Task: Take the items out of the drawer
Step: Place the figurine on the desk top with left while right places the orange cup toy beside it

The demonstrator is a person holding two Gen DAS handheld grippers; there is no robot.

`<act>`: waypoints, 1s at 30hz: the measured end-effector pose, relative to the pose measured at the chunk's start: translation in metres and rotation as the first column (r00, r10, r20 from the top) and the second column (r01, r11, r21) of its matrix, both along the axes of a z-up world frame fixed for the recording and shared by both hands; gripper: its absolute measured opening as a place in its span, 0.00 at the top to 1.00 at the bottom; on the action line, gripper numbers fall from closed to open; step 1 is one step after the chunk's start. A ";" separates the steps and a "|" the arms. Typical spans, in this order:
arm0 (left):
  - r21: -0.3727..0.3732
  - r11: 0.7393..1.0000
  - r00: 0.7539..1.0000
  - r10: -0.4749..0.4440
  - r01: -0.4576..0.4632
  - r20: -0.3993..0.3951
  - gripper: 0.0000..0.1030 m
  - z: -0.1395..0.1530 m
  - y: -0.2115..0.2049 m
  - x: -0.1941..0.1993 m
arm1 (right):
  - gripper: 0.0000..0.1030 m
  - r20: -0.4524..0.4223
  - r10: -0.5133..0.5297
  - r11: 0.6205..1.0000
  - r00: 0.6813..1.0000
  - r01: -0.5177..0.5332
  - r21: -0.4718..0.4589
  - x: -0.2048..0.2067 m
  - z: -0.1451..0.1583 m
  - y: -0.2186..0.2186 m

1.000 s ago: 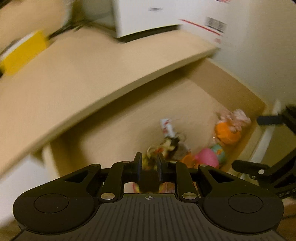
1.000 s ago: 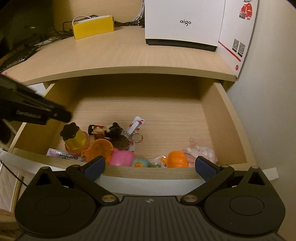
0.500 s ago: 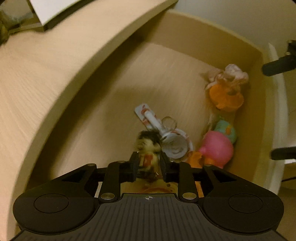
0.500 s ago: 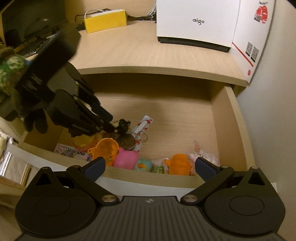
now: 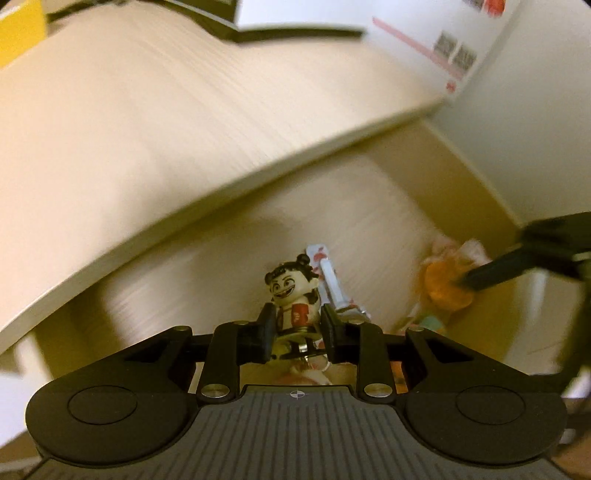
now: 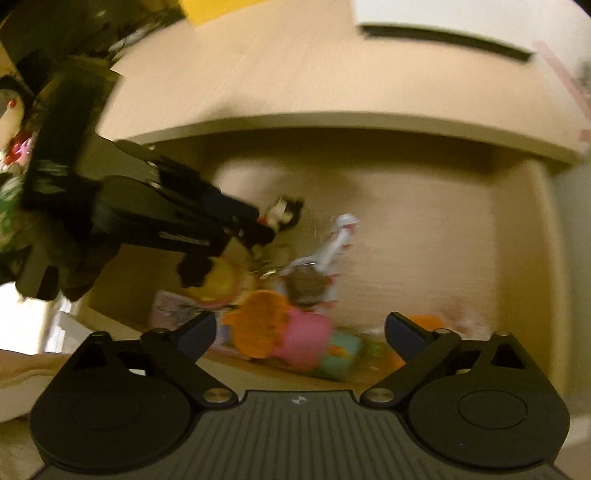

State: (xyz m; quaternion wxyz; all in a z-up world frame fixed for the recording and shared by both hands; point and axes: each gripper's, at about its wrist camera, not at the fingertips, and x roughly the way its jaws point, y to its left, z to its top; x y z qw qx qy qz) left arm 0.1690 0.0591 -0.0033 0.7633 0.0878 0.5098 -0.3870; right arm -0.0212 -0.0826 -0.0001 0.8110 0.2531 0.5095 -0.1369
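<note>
Setting: pale wood desk [image 5: 166,122] against a cream wall, with an open drawer [image 6: 424,229] of the same wood beneath its front edge. Both views are motion-blurred.

On the desk: white box [image 6: 443,14] at the back; yellow box [image 5: 20,27] at the far left; white carton with red stripe and printed codes [image 5: 454,48] at the right end.

In the drawer, near the front wall: orange toy [image 6: 260,321] touching a pink toy [image 6: 304,341]; teal piece [image 6: 341,349] just beside the pink one; yellow pot [image 6: 221,282] to the left; flat pink packet [image 6: 177,308] under it; round brown item [image 6: 304,286]; white and red strip [image 5: 328,273] lying toward the back; second orange toy [image 5: 441,286] at the right with a pale crumpled wrapper [image 5: 469,249] beside it.

Left gripper [image 5: 297,325]: clamped on a small figure [image 5: 293,295] with black hair buns and a red vest, the pads pressing its body from both sides. Figure is held clear of the drawer floor, above the left part of the pile.

Right gripper [image 6: 301,328]: jaws wide apart and closing, nothing between them, hovering over the drawer's front edge above the pink and orange toys.
</note>
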 end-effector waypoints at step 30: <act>-0.173 0.948 0.913 0.307 -0.268 0.269 0.71 0.119 0.061 0.087 | 0.46 0.329 0.034 0.950 0.944 0.072 -0.303 0.102 0.117 -0.042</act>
